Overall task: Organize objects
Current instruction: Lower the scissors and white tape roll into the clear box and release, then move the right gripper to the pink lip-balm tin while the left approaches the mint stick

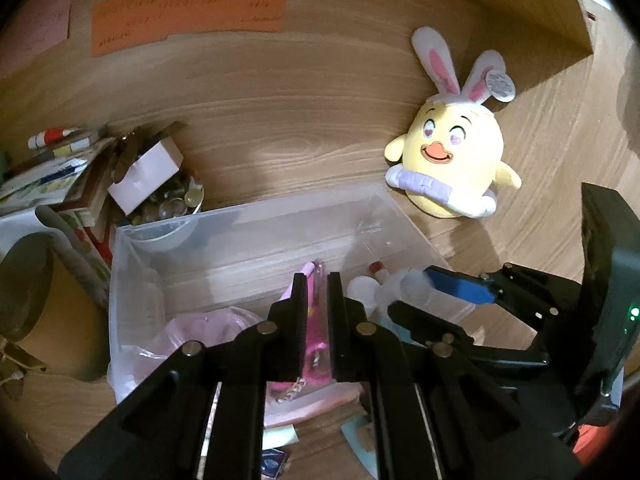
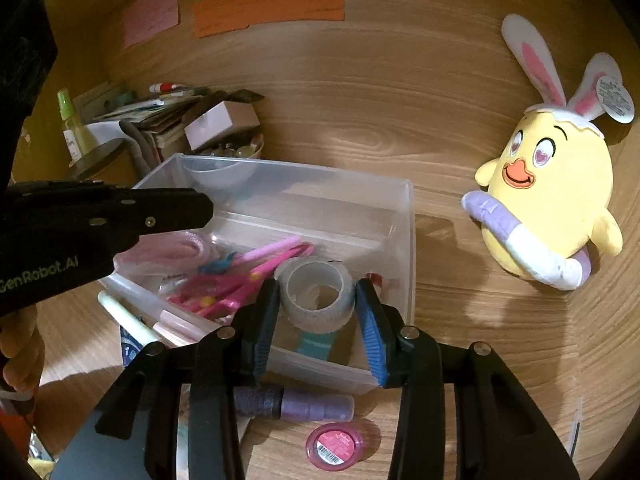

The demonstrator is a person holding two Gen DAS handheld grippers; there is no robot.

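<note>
Two black grippers fill the near edge of both views, each angled down toward a clear plastic bin (image 2: 404, 216) on a wooden desk (image 2: 360, 112). From the right wrist view, the right gripper (image 2: 316, 312) has its blue-padded fingers (image 2: 374, 332) on either side of a roll of tape (image 2: 316, 300), which stands tilted over the bin's near end; the pads sit against the roll's sides, holding it. From the left wrist view, the left gripper (image 1: 316, 304) hangs over the bin's near side with its fingers drawn close together, a narrow gap showing between them; pink items in the bin appear through that gap, and whether the fingers pinch anything cannot be told. Inside the bin lie pink pens (image 2: 256, 272), a pink bag (image 1: 200, 332) and a small red-capped tube (image 1: 378, 269). Just outside the bin's near wall lie a purple bottle (image 2: 304, 406) on its side and a round pink compact (image 2: 336, 446). Behind the bin's far left corner stands a bowl of glass beads (image 1: 172, 208) with a small pink box (image 1: 146, 176) on top, beside a stack of books (image 1: 60, 176). Right of the bin, well apart, a yellow plush chick (image 2: 556, 196) with bunny ears leans on the back panel. Orange (image 2: 268, 4), green and pink paper notes are stuck high on that panel, above the bin.
</note>
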